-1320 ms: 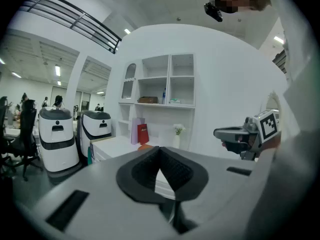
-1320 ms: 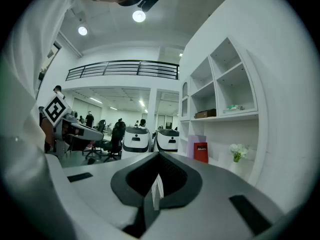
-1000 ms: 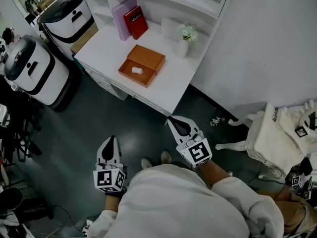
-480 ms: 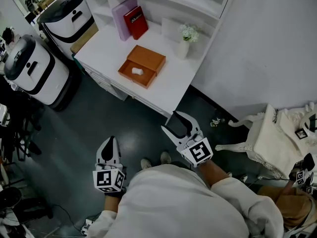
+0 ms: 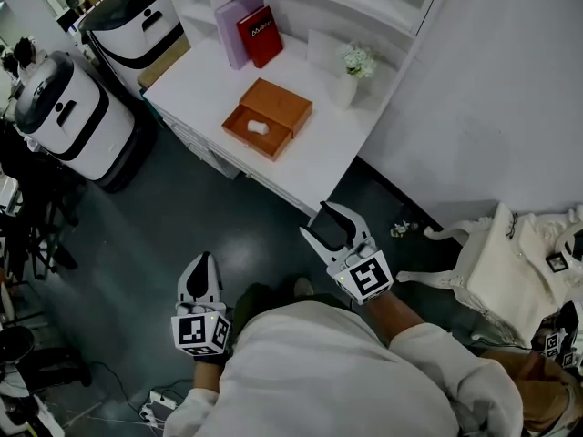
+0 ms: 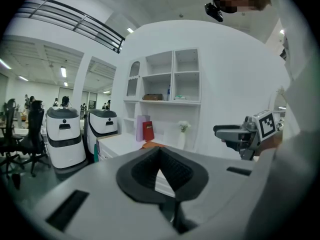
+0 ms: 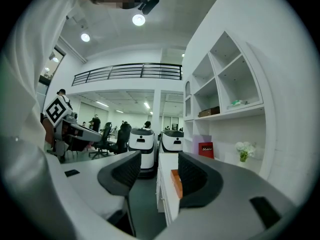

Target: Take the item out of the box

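Observation:
An orange box (image 5: 271, 116) lies open on the white desk (image 5: 319, 167) at the top of the head view, with a small white item (image 5: 258, 127) in its tray. Both grippers hang over the dark floor, well short of the desk. My right gripper (image 5: 321, 223) points at the desk's near corner, jaws wide apart and empty. My left gripper (image 5: 203, 262) is lower left, its jaws shut on nothing. The right gripper view shows the box (image 7: 176, 181) edge-on between the open jaws (image 7: 157, 171). The left gripper view shows closed pads (image 6: 160, 159) and the box (image 6: 150, 144) far behind.
A vase of white flowers (image 5: 351, 69) and purple and red books (image 5: 248, 30) stand on the desk behind the box. Two white-and-black robot units (image 5: 73, 112) stand left of the desk. A white chair (image 5: 492, 262) is at the right, a power strip (image 5: 164, 399) on the floor.
My right gripper's jaws have gone from shut to wide open. The view has shifted a little towards the desk. The left gripper stays as it was.

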Demonstrator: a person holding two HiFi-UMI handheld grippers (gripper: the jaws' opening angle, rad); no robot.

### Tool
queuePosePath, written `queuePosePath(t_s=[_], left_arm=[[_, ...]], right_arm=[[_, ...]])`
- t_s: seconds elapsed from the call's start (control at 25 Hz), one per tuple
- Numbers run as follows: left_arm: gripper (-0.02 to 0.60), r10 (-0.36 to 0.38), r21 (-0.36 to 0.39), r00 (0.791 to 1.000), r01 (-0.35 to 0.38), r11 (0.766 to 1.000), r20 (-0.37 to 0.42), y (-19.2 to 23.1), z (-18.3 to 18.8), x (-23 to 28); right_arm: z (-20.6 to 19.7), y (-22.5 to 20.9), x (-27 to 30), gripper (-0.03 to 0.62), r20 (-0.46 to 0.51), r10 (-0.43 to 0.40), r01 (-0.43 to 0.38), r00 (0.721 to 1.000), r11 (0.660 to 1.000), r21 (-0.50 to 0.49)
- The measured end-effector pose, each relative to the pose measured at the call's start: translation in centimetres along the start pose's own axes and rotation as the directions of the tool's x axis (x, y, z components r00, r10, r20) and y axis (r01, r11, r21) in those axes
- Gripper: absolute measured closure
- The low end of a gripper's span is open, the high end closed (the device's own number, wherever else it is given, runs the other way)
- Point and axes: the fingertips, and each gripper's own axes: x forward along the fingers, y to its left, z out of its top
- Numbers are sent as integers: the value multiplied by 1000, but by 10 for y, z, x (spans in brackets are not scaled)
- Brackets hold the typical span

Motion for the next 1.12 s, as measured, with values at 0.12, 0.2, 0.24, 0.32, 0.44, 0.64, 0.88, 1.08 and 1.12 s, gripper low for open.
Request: queuePosePath(t_s=[0.12,0.2,0.24,0.32,0.44,0.64,0.88,1.08,1.12], left_arm=[[574,18,-10,1000,-18,1000,-15,0,-7,-3],[574,26,-19,999,-26,999,-20,3,-9,-1],[574,29,-23,999,-29,999,-19,5,-9,1],[574,30,-27,999,-30,999,-18,9,-11,7],[574,23,-34,1000,-24,999,-21,20,-14,18],[574,8,-41,1000,-9,999,-19,48,-9,44],[574,-28,-44,999,27,999,-23,87,5,85],[574,-65,-46,998,64,997,-28,122,17,121],[574,-73,-46,997,72,996,-31,129,20,128]], right_arm=[[-3,-5,3,349,-7,12,-12,1000,1000,-9],[-4,-8,6,353,-15,13,-13,1000,1000,-11],[-6,-10,9,355,-19,13,-13,1000,1000,-12],[-8,-14,17,356,-24,11,-12,1000,1000,-13],[-11,-18,32,361,-31,6,-7,1000,1000,-24],[-9,-26,65,364,-33,-10,9,999,999,-53],[-4,-39,114,364,-43,-36,33,998,997,-68],[1,-53,159,365,-67,-62,57,996,995,-79],[2,-55,168,365,-85,-73,67,994,995,-69]])
